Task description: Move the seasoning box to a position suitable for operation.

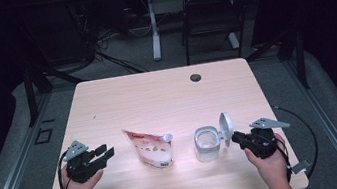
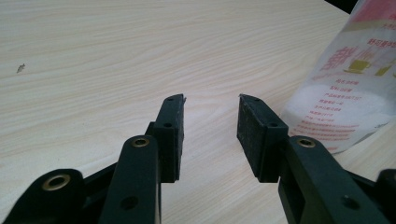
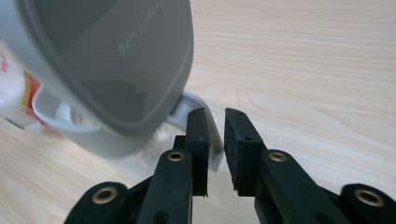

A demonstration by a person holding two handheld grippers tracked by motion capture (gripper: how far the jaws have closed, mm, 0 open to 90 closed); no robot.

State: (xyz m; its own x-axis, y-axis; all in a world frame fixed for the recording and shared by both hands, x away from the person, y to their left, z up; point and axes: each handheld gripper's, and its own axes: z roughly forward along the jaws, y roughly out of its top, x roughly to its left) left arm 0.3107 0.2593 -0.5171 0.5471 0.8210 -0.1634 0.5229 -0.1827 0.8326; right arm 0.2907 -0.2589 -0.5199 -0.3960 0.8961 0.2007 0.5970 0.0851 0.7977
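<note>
Container: I am watching a clear, squarish plastic container (image 1: 207, 143) sitting upright on the table, mouth facing up, just left of my right gripper.
Lid: its grey rounded lid (image 1: 225, 125) is standing open on a hinge at the container's right side, long axis running up; in the right gripper view its smooth matte inner face (image 3: 116, 60) is tilting over the mouth.
Pouch: a glossy white and red spouted pouch (image 1: 150, 148) is standing left of the container, apart from it, leaning slightly, its white capped spout pointing to the upper right.
Right gripper: my right gripper (image 3: 215, 116) is sitting at the lid's hinge tab; its jaws are showing a narrow gap, and I am seeing no pad pressing on anything.
Left gripper: my left gripper (image 2: 211, 105) is resting wide open over bare wood, the pouch near its right pad.
Table: pale wood-grain table (image 1: 156, 96), smooth and flat.
</note>
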